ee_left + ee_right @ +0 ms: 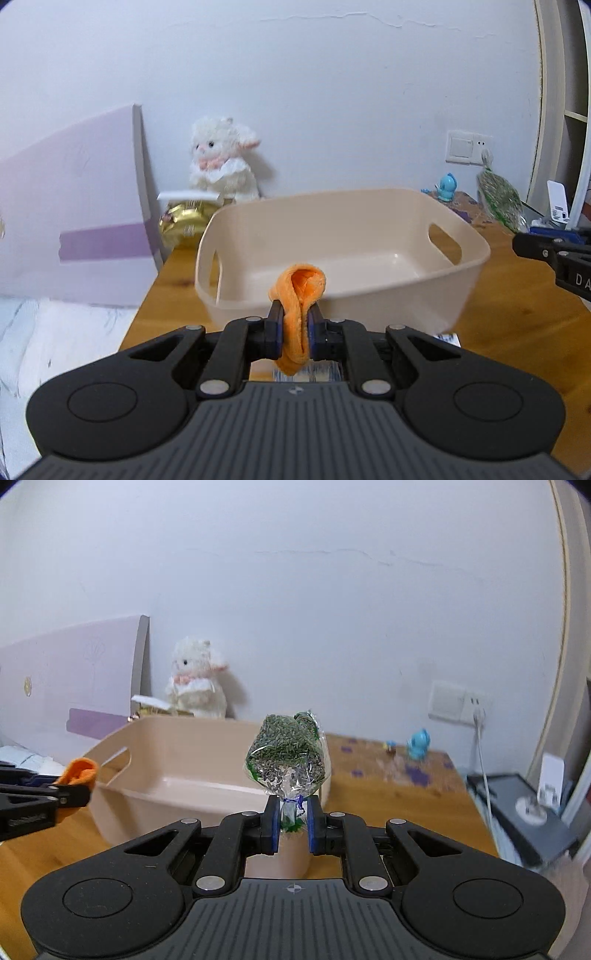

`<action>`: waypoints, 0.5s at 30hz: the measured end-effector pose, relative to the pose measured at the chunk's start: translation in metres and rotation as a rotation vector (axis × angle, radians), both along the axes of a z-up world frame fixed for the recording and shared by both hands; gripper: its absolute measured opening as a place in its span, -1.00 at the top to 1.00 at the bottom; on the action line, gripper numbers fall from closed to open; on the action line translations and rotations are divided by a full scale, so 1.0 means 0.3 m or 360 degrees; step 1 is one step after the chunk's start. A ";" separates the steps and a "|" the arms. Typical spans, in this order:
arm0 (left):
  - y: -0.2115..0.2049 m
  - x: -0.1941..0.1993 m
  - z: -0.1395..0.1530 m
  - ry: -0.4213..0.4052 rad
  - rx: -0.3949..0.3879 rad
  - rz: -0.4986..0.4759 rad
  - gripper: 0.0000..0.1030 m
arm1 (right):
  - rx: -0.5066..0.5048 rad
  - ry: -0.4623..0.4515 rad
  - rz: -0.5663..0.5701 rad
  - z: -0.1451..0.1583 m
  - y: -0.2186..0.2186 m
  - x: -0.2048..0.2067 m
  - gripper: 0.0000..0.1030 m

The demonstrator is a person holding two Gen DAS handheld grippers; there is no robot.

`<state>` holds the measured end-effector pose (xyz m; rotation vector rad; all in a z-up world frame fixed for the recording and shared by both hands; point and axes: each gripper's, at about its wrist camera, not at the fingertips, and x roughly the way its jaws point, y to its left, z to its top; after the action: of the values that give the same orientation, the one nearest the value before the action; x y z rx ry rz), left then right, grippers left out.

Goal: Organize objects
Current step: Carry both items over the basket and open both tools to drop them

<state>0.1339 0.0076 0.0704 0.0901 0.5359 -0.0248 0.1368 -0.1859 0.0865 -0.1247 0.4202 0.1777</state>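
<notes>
A beige plastic basket [369, 206] with cut-out handles stands empty on the wooden table [517, 332]. My left gripper [294, 317] is shut on a folded orange cloth [297, 295], held just before the basket's near wall. In the right wrist view my right gripper [291, 808] is shut on the tied neck of a clear bag of green pellets [286, 753], raised in front of the basket [166, 753]. That bag [498, 195] and part of the right gripper's arm appear at the right edge of the left wrist view. The orange cloth [79, 771] shows at the left of the right wrist view.
A white plush toy [221, 162] sits against the back wall beside a gold bag [184, 221]. A lilac board [74, 221] leans at the left. A small blue figurine [419, 744] stands near the wall socket [458, 701]. A dark device [524, 812] lies at the table's right.
</notes>
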 end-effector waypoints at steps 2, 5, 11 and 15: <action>-0.013 0.056 0.001 0.0002 0.0005 -0.0004 0.73 | -0.0020 0.0004 0.0013 0.002 0.024 0.037 0.75; -0.026 0.136 -0.009 0.0024 -0.0003 0.0002 0.73 | -0.0049 0.0031 0.0030 -0.007 0.061 0.101 0.75; -0.046 0.287 -0.059 0.0148 -0.0023 0.0002 0.73 | -0.0116 0.0142 0.0050 -0.059 0.129 0.206 0.75; -0.050 0.356 -0.107 0.0259 -0.0065 0.0006 0.73 | -0.0152 0.0237 0.0054 -0.109 0.151 0.256 0.75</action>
<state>0.2408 -0.0072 0.0381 0.0472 0.6976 -0.0395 0.2136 -0.1406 0.0537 -0.2137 0.5754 0.2009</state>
